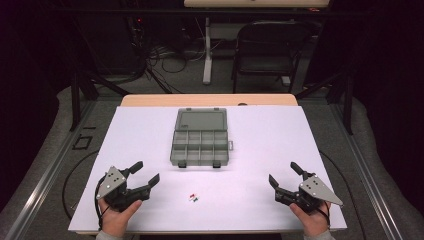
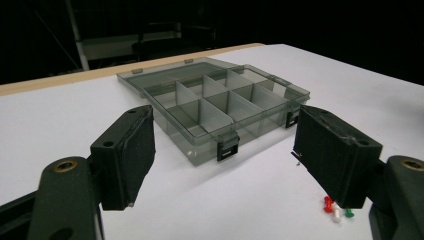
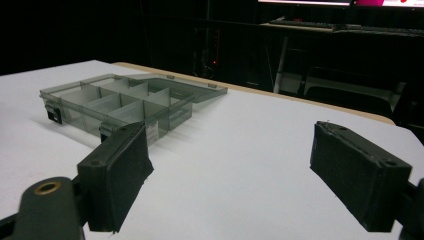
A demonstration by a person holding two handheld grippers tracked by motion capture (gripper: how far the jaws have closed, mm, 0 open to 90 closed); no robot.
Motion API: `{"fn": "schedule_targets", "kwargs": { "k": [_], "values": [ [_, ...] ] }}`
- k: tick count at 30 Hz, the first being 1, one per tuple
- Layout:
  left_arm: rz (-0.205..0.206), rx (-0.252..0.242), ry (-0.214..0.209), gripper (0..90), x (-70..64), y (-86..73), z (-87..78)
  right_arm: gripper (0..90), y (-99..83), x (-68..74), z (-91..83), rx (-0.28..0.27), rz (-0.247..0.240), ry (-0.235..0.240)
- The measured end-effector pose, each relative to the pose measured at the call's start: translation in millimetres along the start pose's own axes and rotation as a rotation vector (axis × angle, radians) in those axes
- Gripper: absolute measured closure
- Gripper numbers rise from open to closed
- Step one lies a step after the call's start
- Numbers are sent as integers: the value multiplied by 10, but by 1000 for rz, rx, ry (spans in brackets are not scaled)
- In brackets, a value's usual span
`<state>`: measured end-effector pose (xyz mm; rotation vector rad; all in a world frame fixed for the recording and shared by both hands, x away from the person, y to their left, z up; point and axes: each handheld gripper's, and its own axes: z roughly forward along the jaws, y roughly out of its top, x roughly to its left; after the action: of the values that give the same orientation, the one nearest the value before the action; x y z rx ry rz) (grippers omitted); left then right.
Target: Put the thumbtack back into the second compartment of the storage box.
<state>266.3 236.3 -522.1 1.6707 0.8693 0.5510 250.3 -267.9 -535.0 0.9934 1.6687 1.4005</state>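
Note:
A clear grey compartment box (image 1: 200, 146) lies open in the middle of the white table, its lid folded back flat on the far side. The box (image 2: 220, 107) has several empty compartments and two black latches on its near wall. Three small pushpins (image 1: 194, 198), red, white and green, lie together on the table in front of the box; they also lie beside the right jaw in the left gripper view (image 2: 337, 209). My left gripper (image 1: 147, 172) is open near the front left. My right gripper (image 1: 284, 174) is open near the front right. The box (image 3: 120, 102) sits to the left in the right gripper view.
The white table surface (image 1: 260, 135) sits on a wooden top (image 1: 210, 100) that shows along the far edge. Beyond the table stand a black folding chair (image 1: 267, 50) and a white desk leg (image 1: 207, 50), with cables on the floor.

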Motion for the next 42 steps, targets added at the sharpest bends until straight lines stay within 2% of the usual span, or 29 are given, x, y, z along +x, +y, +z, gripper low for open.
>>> {"fn": "schedule_targets", "kwargs": {
  "k": [5,8,11,12,14,16,21,25,27,28,29,32,37,38,42],
  "values": [
    [-13,32,-10,231,-30,-21,49,154,-15,25,27,25,-26,16],
    [-31,51,-33,229,-60,-26,89,153,-20,38,35,31,-25,22],
    [-34,69,-45,224,-86,-33,121,153,-20,43,36,35,-30,26],
    [-32,91,-50,217,-115,-36,151,154,-20,45,40,36,-32,29],
    [-29,102,-66,216,-136,-36,183,153,-25,47,46,42,-31,28],
    [-23,112,-61,216,-152,-37,202,153,-28,47,49,43,-30,30],
    [-33,142,-83,211,-212,-20,276,153,-33,47,49,46,-33,32],
    [-19,155,-87,198,-257,28,310,153,-36,47,53,49,-32,28],
    [-11,163,-104,198,-289,80,344,154,-43,43,58,57,-34,28],
    [12,176,-111,199,-329,136,389,153,-46,42,63,60,-33,26],
    [12,176,-111,199,-329,136,389,153,-47,40,65,59,-32,25],
    [34,215,-113,203,-394,233,508,153,-48,37,68,62,-28,24],
    [46,257,-126,237,-457,276,650,153,-54,32,71,62,-23,18],
    [47,281,-130,251,-478,280,711,153,-56,29,69,65,-21,18],
    [33,309,-135,306,-517,258,777,153,-61,18,72,64,-16,15]
  ]
}}
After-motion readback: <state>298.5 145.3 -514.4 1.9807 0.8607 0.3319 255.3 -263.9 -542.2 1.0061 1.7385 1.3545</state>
